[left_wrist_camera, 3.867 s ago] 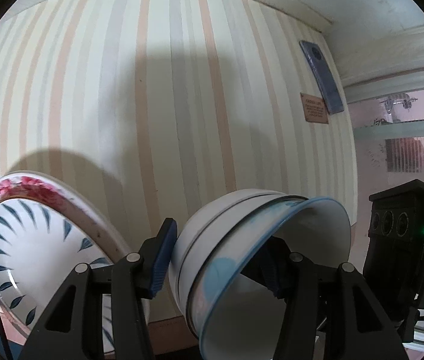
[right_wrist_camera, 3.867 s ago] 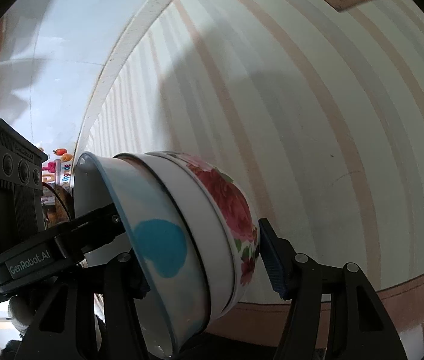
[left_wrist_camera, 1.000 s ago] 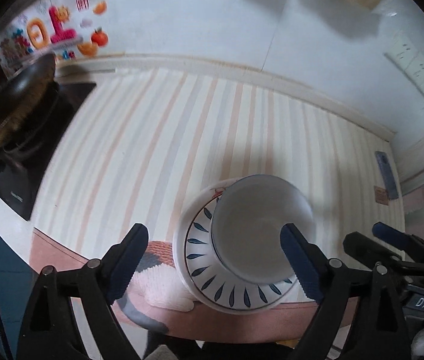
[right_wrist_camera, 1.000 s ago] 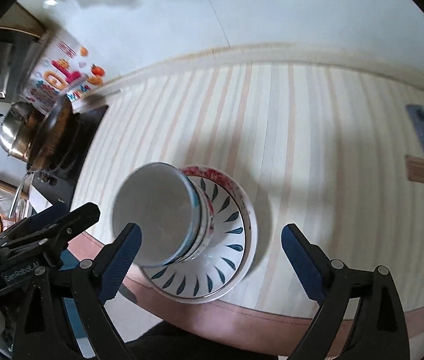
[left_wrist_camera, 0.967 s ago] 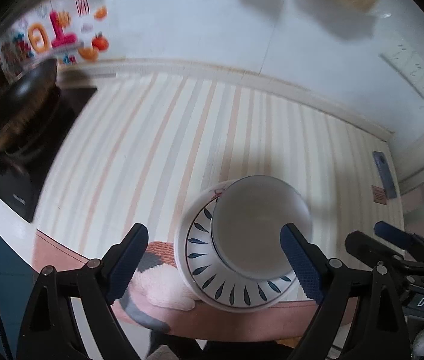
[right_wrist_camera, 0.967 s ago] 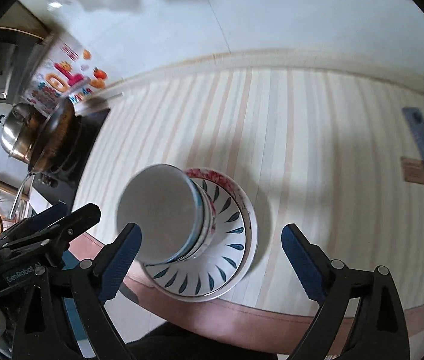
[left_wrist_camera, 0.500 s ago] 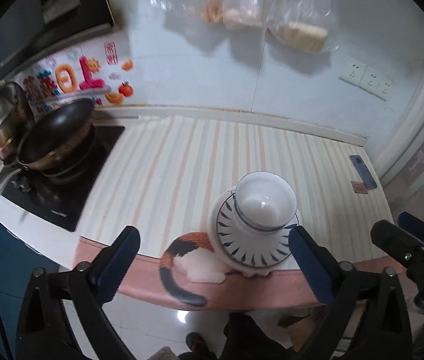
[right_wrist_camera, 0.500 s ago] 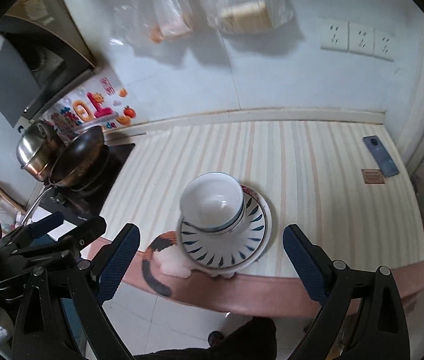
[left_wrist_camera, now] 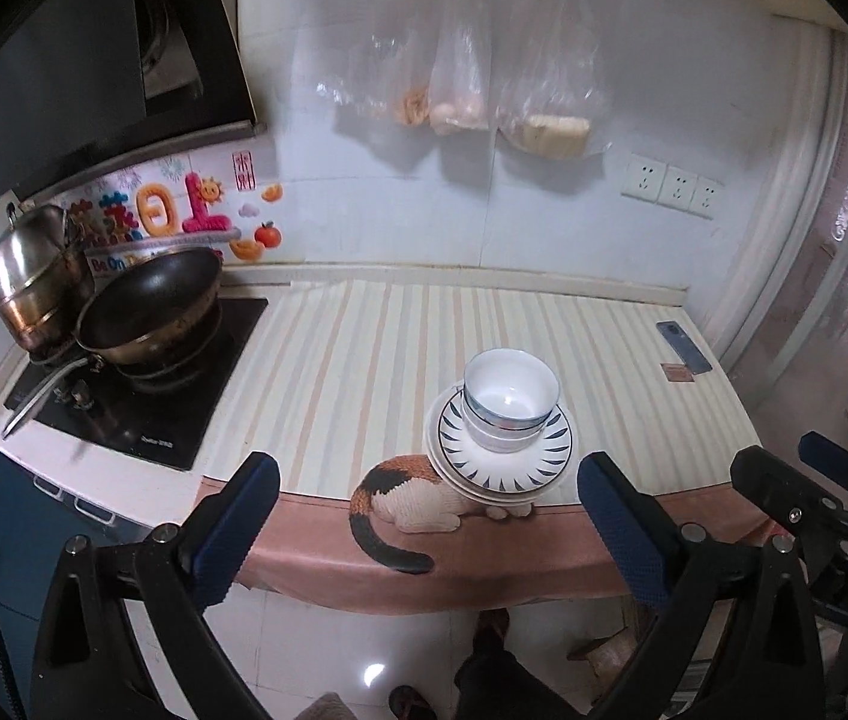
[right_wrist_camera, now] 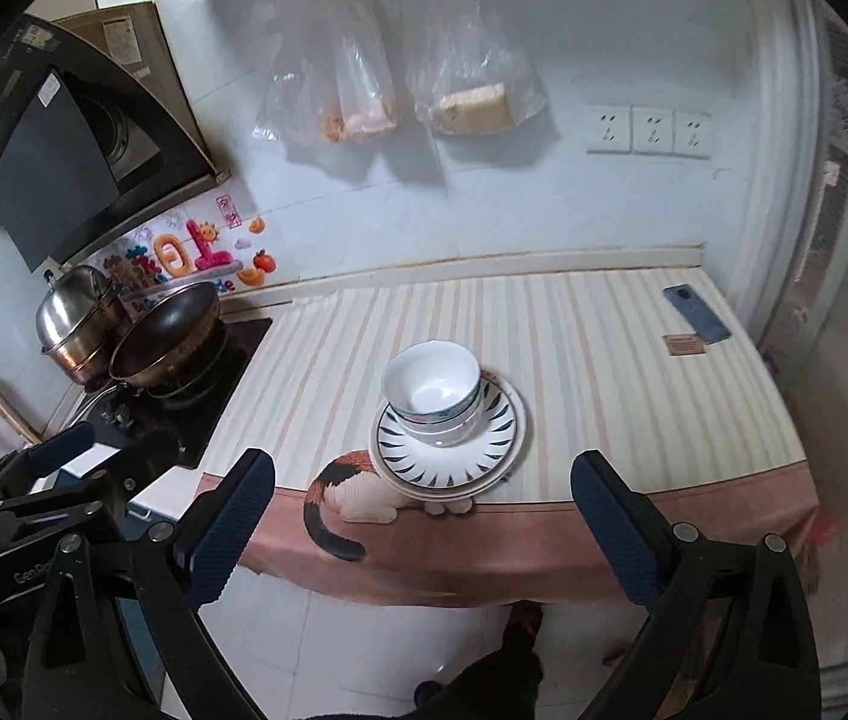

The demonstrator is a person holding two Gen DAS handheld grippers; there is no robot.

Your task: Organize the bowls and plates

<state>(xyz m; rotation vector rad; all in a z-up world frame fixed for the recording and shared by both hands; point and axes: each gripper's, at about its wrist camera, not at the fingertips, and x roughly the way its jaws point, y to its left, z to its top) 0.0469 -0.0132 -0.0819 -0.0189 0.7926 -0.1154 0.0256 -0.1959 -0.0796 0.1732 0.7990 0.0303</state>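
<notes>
Here, nested white ceramic bowls with blue rims [left_wrist_camera: 511, 399] sat on stacked white plates with blue leaf marks [left_wrist_camera: 505, 459] at the front edge of the striped counter [left_wrist_camera: 364, 348]. The ware was probably heavy, glazed-slick and breakable, best lifted by the plate rim. Both the left gripper [left_wrist_camera: 424, 522] and right gripper [right_wrist_camera: 424, 519] hung well back, jaws wide apart, empty.

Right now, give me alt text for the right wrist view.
Nested bowls sit on stacked plates near the striped counter's front edge. The open right gripper hangs before it, empty, stove pans to the left.
</notes>
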